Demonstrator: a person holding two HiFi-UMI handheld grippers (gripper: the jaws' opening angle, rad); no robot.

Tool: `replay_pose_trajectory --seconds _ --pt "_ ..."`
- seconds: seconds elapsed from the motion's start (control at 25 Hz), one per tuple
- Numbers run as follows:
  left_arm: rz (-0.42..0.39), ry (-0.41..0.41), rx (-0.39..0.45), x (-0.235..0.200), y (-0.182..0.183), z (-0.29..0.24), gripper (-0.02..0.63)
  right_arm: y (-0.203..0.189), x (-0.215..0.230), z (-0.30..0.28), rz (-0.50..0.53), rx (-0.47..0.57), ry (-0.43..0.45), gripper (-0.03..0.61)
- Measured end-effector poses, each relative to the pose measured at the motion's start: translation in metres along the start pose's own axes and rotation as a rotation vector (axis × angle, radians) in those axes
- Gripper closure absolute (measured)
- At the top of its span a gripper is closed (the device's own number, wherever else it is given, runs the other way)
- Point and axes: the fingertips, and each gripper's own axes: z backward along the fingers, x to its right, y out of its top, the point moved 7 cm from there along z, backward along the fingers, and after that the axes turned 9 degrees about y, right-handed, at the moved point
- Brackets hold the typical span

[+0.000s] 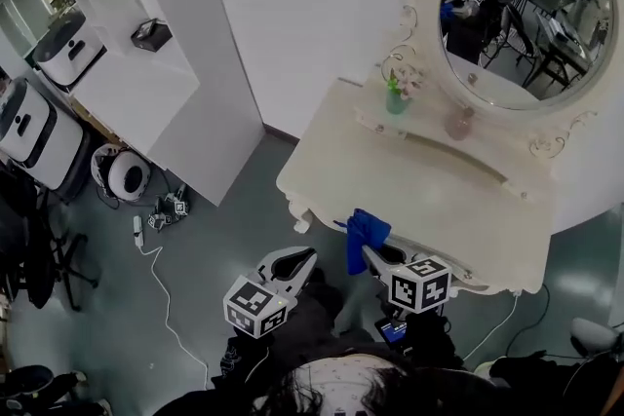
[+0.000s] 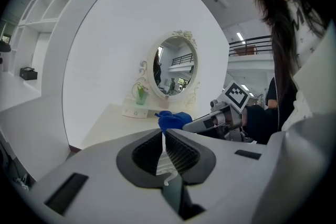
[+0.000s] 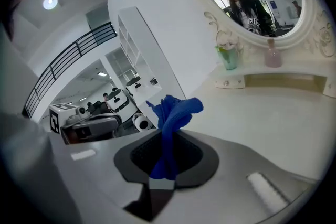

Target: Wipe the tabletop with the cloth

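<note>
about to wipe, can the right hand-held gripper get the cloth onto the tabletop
Probably yes: the right hand-held gripper holds the cloth at the front edge of the tabletop, with bare surface ahead.

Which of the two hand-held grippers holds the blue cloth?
The right hand-held gripper, clamped on the crumpled blue cloth; the left hand-held gripper is shut, empty.

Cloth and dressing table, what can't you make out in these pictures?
- Cloth: in the head view, its lower end is hidden by the right hand-held gripper; contact with the table is unclear.
- Its full size: bunched between the jaws, right gripper view.
- Pink bottle: label too small in every view.
</note>
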Motion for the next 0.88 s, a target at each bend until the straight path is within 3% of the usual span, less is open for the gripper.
replay_pose_trajectory --seconds 0.44,0.88 --pt "-0.006 -0.094 -0.001 -0.112 0.037 -0.03 0.612 0.053 -0.002 -0.072 -0.015 0.004 -0.114 0.518" --pt "-0.008 -0.186 -0.005 -0.13 0.053 -0.056 0.612 0.106 0.033 -0.067 0.01 0.055 -0.25 0.518"
